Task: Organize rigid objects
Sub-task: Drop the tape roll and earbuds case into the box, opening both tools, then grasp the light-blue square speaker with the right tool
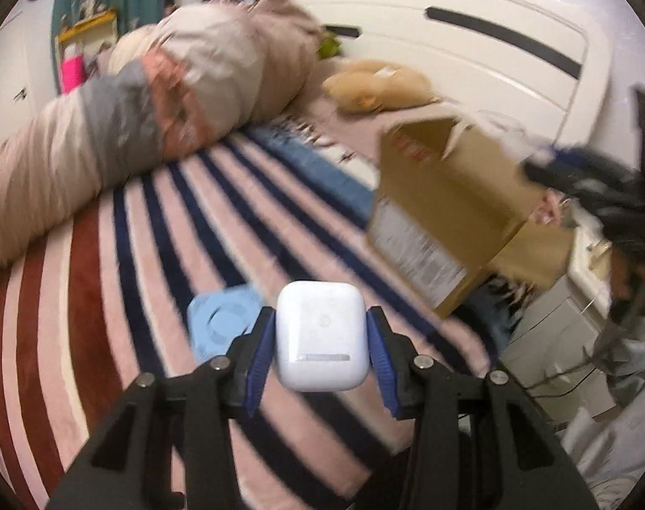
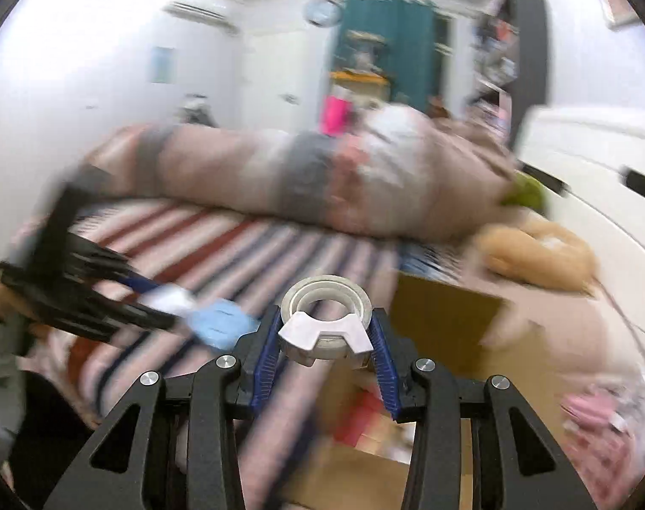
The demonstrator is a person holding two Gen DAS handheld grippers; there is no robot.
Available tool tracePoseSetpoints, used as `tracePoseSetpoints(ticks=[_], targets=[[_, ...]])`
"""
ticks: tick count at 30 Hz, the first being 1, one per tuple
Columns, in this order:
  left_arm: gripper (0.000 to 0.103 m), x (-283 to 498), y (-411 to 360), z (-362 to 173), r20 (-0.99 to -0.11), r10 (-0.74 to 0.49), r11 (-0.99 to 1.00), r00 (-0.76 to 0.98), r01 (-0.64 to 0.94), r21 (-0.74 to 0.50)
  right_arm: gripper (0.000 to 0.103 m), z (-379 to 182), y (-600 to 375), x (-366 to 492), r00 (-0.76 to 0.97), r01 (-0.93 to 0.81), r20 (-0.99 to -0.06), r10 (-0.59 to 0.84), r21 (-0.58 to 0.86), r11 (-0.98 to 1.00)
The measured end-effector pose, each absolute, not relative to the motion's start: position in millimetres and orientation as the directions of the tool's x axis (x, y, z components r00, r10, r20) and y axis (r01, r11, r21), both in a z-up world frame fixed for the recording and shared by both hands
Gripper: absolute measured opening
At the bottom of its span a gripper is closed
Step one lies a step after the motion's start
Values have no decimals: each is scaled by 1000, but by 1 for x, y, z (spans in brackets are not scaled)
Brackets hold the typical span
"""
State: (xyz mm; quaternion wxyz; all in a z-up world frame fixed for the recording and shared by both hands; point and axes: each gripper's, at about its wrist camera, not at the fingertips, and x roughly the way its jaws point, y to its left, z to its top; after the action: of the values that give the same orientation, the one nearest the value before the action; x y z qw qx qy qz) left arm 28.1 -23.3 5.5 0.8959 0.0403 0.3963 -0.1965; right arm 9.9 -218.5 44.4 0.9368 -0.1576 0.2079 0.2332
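Carrying a white case (image 1: pixel 318 335) pinched in the left gripper (image 1: pixel 320 340), a tape roll (image 2: pixel 326 323) clamped in the right gripper (image 2: pixel 326 340). Probably heading for the cardboard box (image 1: pixel 450 212) (open-topped); needing a steady release inside

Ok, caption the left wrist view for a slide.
Left gripper holds a white case over the striped bed, cardboard box ahead.

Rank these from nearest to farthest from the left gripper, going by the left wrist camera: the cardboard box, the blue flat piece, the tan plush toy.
1. Blue flat piece: on the striped blanket, just left of the left gripper, which grips a white case.
2. Cardboard box: ahead to the right.
3. Tan plush toy: beyond the box, near the headboard.
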Motion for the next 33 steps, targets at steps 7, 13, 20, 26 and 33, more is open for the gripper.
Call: tracePoseSetpoints(ticks=[7,13,20,26,33], targets=[[40,61,-103,51,-685,-412,863,601,499,-80,49,-2,-269,61,769,-401,-602,217,-189,897],[40,105,-171,53,-736,-418,829,532,554,-70,57,1,-291,62,774,-409,-574,265,-134,903],[69,122,-196,35,-760,-419,831,497,548,-100,66,-2,-299,55,766,-436,-565,307,-105,894],[71,107,-161,51,-723,-404,858,560,507,-86,66,1,-293,52,761,-459,-552,340,-89,884],[76,74,-55,44,-701,-213,957,681,289,-10,66,22,-235,26,691,-640,-468,551,-42,768]])
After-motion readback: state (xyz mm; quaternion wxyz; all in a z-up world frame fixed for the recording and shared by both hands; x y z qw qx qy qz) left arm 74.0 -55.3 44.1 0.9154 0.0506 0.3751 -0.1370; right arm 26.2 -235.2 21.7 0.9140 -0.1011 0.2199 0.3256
